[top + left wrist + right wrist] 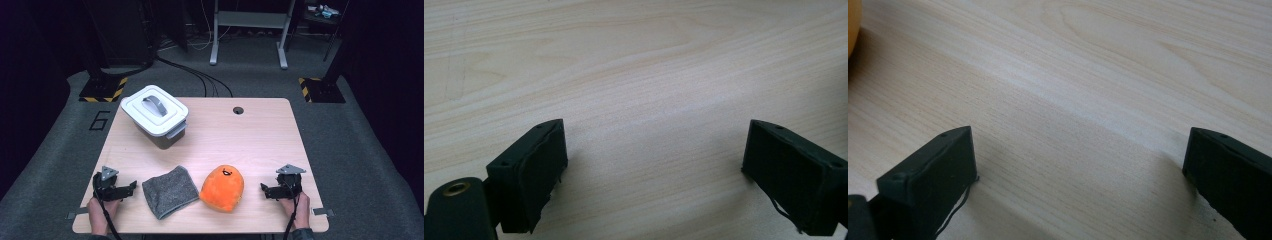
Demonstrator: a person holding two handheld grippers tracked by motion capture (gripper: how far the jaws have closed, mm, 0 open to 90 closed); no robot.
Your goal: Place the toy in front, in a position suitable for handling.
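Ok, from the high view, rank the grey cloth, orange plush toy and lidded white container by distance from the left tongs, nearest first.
1. Grey cloth: just right of the left tongs.
2. Orange plush toy: further right, past the cloth.
3. Lidded white container: toward the table's far left.

Cloth [170,191] left of plush [223,188] (touching).

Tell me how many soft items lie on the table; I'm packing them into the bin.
2. The grey cloth lies near the front edge, beside the left claw. The orange plush toy lies just right of it, nearer the right claw. The lidded bin may hide more.
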